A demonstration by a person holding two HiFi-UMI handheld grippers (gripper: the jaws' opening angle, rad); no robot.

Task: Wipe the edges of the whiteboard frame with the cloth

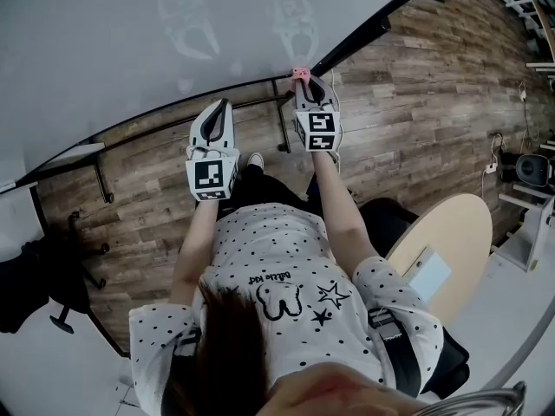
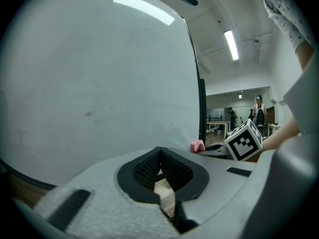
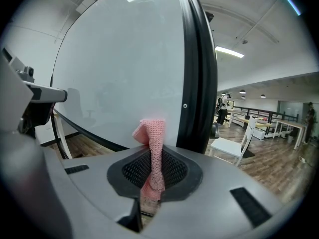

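Pinching pink cloth (image 3: 153, 148), right gripper (image 1: 303, 78) beside whiteboard frame (image 3: 199, 73); left gripper (image 1: 220, 106) closed.

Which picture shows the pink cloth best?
The right gripper view: the pink cloth is big and close, pinched in the right claw. The head view and left gripper view show only a tiny pink bit.

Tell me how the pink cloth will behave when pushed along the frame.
Probably floppy: the cloth bends over at its tip above the right gripper. Its knit weave likely drags rather than slips on the frame.
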